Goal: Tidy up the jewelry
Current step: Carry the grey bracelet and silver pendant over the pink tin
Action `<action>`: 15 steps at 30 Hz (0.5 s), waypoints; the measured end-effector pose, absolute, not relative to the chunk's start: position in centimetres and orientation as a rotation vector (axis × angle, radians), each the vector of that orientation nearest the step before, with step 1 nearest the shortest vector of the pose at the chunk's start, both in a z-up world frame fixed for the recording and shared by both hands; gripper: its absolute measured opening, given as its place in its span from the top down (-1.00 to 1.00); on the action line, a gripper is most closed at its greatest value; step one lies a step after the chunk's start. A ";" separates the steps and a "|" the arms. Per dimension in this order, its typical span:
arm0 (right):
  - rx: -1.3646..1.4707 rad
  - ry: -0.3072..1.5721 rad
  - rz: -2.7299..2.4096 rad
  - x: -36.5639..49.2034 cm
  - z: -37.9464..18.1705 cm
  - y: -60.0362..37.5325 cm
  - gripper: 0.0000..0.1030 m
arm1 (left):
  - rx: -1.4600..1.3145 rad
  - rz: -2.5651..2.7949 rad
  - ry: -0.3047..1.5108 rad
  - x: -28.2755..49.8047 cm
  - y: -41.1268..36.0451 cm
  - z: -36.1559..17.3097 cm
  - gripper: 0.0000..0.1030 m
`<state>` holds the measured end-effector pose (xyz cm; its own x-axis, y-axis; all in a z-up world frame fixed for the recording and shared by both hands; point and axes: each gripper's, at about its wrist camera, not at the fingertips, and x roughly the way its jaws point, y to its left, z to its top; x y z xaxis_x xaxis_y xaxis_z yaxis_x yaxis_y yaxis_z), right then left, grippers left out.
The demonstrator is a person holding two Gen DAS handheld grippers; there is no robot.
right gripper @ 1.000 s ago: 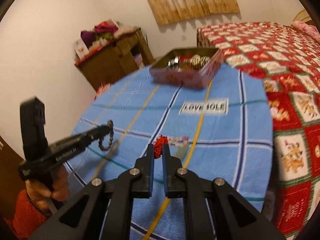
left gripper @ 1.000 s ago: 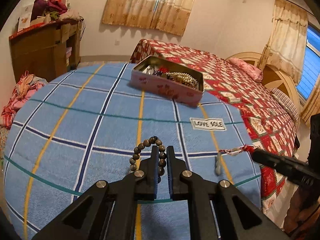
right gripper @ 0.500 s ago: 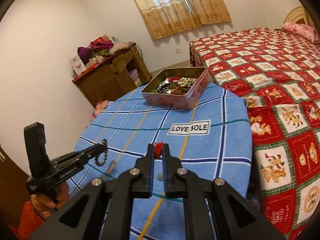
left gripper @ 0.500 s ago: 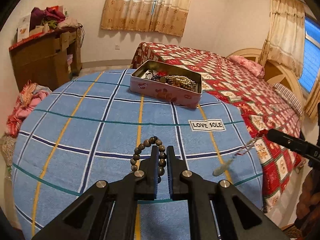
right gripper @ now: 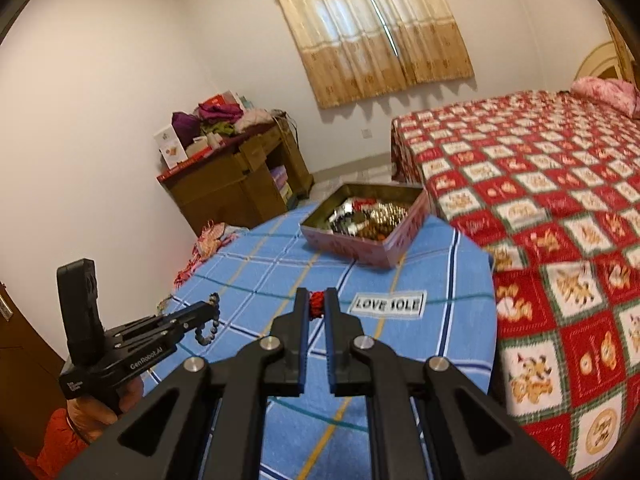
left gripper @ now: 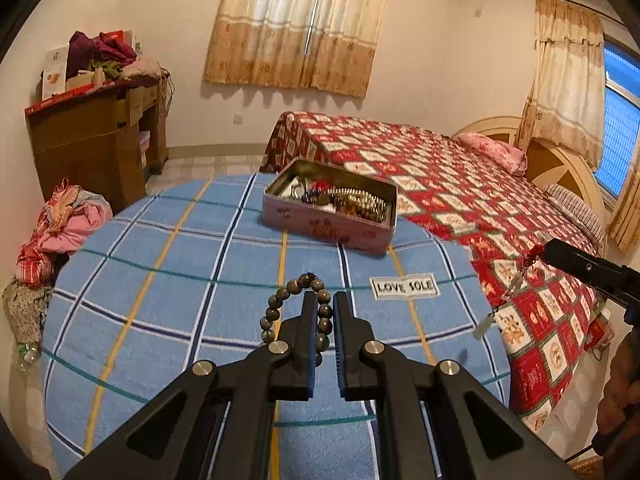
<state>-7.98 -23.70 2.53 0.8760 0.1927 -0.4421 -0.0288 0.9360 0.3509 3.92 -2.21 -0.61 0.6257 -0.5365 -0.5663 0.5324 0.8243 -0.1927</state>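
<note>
Warm dim indoor light; curtains (left gripper: 298, 26) backlit; fisheye bending, dark corners; slight blur.

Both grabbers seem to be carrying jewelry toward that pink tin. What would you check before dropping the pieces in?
1. Left gripper grips the bead bracelet: ok, beads pinched between the fingers, loop hanging free.
2. Right gripper grips the red-corded pendant: ok, red knot clamped, pendant dangling.
3. Tin open to receive: ok, no lid on it.
4. Room left inside the tin: cannot tell; jewelry is already piled there.
5. Grippers above the tin: not ok, both are short of it.
6. Pendant cord clear of the blue cloth: ok, it hangs in the air.
</note>
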 end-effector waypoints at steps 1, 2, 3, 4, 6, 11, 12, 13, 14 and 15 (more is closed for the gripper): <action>0.339 0.480 0.117 -8.0 2.9 -23.7 0.81 | -0.008 -0.610 0.642 4.0 -2.2 -0.2 0.88; 0.336 0.468 0.115 -8.0 3.3 -23.7 0.81 | -0.009 -0.608 0.632 4.0 -2.3 0.2 0.88; 0.334 0.457 0.115 -8.0 3.7 -23.8 0.82 | -0.011 -0.606 0.623 4.0 -2.4 0.5 0.88; 0.332 0.449 0.117 -8.0 4.0 -23.8 0.82 | -0.011 -0.605 0.618 4.0 -2.5 0.8 0.88; 0.323 0.430 0.119 -8.0 4.7 -23.7 0.82 | -0.007 -0.606 0.600 4.1 -2.7 1.4 0.88; 0.301 0.391 0.129 -7.7 6.1 -23.3 0.82 | 0.004 -0.605 0.568 4.1 -3.4 2.7 0.88; 0.296 0.386 0.129 -7.7 6.4 -23.2 0.82 | 0.006 -0.603 0.566 4.2 -3.5 2.8 0.88; 0.291 0.381 0.129 -7.6 6.6 -23.1 0.82 | 0.009 -0.600 0.561 4.3 -3.6 3.1 0.88; 0.287 0.378 0.127 -7.5 6.8 -23.1 0.82 | 0.013 -0.598 0.556 4.3 -3.7 3.3 0.88; 0.285 0.374 0.127 -7.3 7.0 -23.1 0.82 | 0.019 -0.594 0.549 4.4 -3.9 3.5 0.88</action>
